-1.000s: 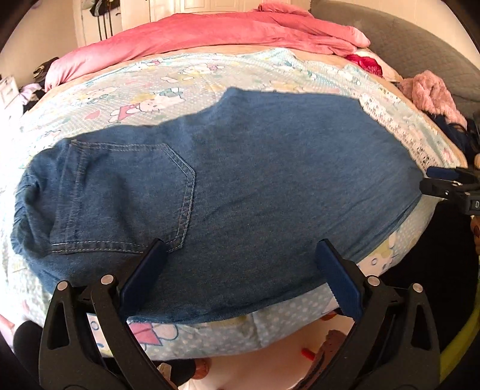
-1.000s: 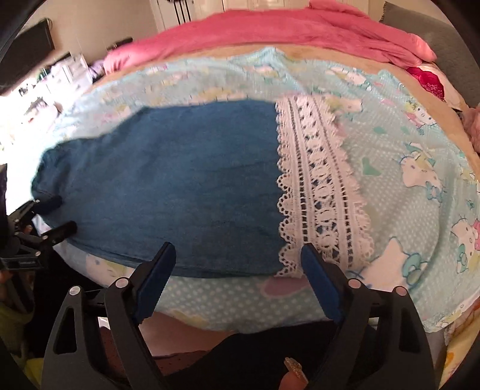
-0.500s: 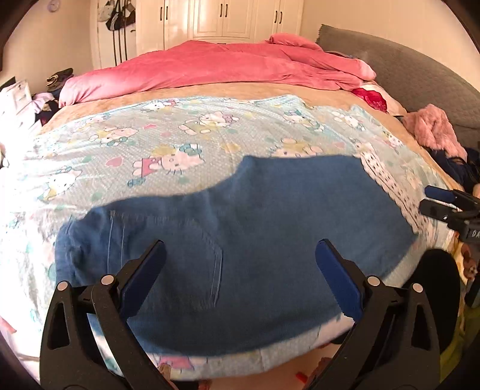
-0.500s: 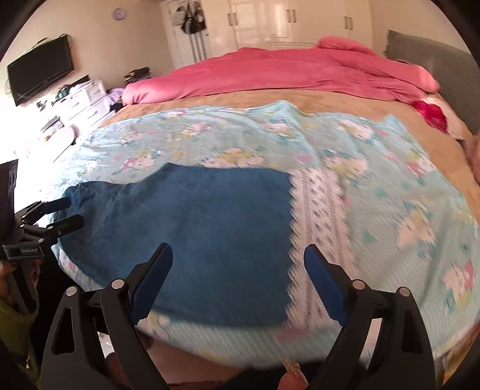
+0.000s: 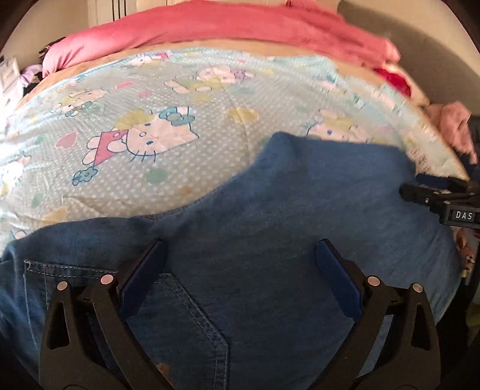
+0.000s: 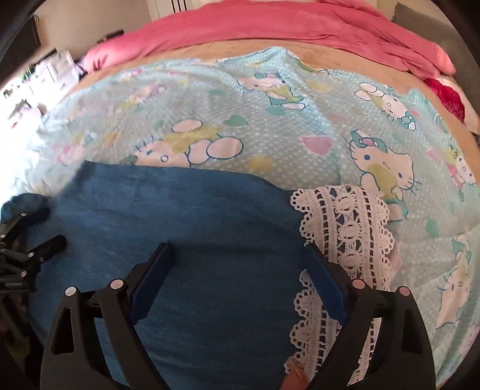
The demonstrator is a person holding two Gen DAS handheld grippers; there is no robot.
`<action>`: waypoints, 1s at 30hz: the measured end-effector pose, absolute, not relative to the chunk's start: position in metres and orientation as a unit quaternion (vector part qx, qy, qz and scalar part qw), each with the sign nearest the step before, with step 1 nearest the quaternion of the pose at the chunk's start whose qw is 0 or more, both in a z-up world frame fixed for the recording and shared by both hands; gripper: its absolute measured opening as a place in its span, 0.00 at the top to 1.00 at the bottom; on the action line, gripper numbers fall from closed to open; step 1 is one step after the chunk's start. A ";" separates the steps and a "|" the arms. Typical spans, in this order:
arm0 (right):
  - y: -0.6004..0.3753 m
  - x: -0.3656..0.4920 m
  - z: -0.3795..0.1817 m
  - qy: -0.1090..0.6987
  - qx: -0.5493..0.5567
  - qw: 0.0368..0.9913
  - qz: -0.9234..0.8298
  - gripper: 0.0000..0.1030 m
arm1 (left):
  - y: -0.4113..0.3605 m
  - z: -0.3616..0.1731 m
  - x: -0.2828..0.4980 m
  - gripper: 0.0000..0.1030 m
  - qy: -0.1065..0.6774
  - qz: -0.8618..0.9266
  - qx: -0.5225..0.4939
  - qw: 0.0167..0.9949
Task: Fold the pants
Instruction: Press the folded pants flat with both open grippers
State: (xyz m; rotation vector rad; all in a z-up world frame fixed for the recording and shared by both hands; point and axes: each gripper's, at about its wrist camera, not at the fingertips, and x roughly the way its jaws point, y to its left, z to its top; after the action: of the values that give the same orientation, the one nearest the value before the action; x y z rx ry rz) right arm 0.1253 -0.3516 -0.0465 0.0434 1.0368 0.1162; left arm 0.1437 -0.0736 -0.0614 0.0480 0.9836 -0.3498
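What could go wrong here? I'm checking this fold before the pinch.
The right tongs hang open beside the lace hem, so a pad could snag its holes. The left tongs straddle the back pocket, and may pinch one layer of the jeans, or catch the cartoon sheet underneath.

Pale blue cartoon-cat sheet (image 5: pixel 186 168) spread across the bed. Pink duvet (image 6: pixel 270 27) bunched along the far side, tan blanket (image 6: pixel 228 49) showing between the two. Fuzzy pink garment (image 5: pixel 456 126) at the bed's right edge; red cloth (image 6: pixel 447 96) beside the duvet.
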 end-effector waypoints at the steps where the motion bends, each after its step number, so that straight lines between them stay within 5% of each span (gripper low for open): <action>1: -0.352 0.121 -0.042 0.489 0.023 0.870 0.062 0.13 | -0.074 -0.060 0.143 0.09 0.469 -0.166 0.024 0.867; 14: -0.407 0.003 0.043 0.364 0.079 0.927 0.034 0.08 | -0.095 0.012 0.113 0.09 0.414 -0.201 0.031 0.887; 30: -0.423 -0.060 0.038 0.347 0.095 0.933 0.024 0.06 | -0.154 0.031 0.100 0.09 0.405 -0.235 0.068 0.881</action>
State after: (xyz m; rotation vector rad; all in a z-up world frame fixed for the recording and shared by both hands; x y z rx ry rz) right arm -0.0601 -0.4232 0.0379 0.1951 0.7100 0.0492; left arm 0.1000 -0.1544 0.0309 0.1413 0.8428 -0.4904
